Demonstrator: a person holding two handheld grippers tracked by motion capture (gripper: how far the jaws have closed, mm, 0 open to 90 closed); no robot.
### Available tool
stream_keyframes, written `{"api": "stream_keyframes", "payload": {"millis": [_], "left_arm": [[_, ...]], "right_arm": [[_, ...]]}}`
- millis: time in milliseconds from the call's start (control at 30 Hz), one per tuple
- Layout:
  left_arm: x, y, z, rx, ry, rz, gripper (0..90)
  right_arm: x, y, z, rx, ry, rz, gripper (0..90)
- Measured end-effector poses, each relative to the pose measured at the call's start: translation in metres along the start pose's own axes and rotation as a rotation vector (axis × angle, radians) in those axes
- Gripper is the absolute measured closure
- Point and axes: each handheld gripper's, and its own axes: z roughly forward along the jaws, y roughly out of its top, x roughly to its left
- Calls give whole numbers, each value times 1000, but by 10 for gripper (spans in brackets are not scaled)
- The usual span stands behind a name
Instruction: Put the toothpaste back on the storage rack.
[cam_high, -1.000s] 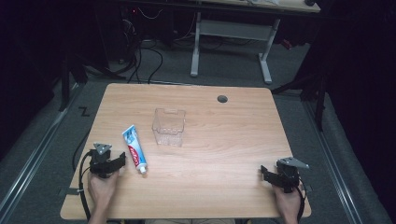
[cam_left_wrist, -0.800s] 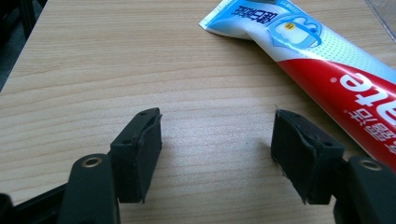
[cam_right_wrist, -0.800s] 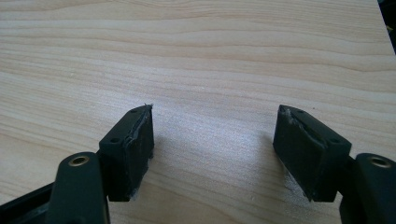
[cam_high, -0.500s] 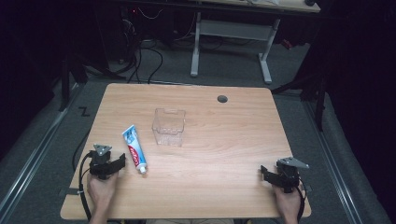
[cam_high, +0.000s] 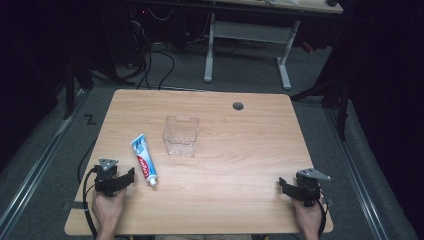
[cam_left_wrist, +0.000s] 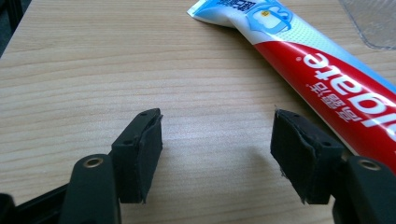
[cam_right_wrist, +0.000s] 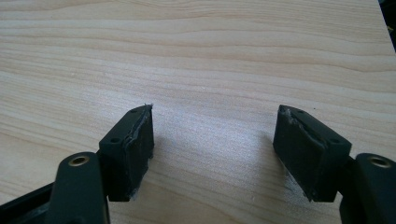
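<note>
A red, white and blue toothpaste tube (cam_high: 143, 159) lies flat on the wooden table (cam_high: 240, 150), left of centre, cap end toward the front. Just beyond it stands a clear plastic box (cam_high: 181, 135), nothing inside it. My left gripper (cam_high: 127, 176) rests near the front left corner, a little left of the tube's cap end. In the left gripper view its jaws (cam_left_wrist: 217, 158) stand open over bare wood, with the tube (cam_left_wrist: 322, 70) running past the right jaw. My right gripper (cam_high: 283, 186) sits near the front right corner, open (cam_right_wrist: 215, 149) over bare table.
A round cable hole (cam_high: 238, 106) sits near the table's far edge. A white desk frame (cam_high: 247, 45) and cables stand on the dark floor beyond. A corner of the clear box (cam_left_wrist: 371, 23) shows at the top right of the left gripper view.
</note>
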Motion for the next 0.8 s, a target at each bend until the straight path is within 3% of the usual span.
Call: {"api": "stream_keyframes", "payload": {"millis": [200,500,633,800], "left_arm": [[-3,0,-9,-14,-18,-17,358],[-12,7,-16,-18,-48,7,360],[-18,11,-20,-20,-38,33,356],[-21,16,-25,-28,-46,34,349]], "right_arm": [[0,0,0,0,0,0,291],[0,0,0,0,0,1,291],[0,0,0,0,0,-1,290],[0,0,0,0,1,-1,290]]}}
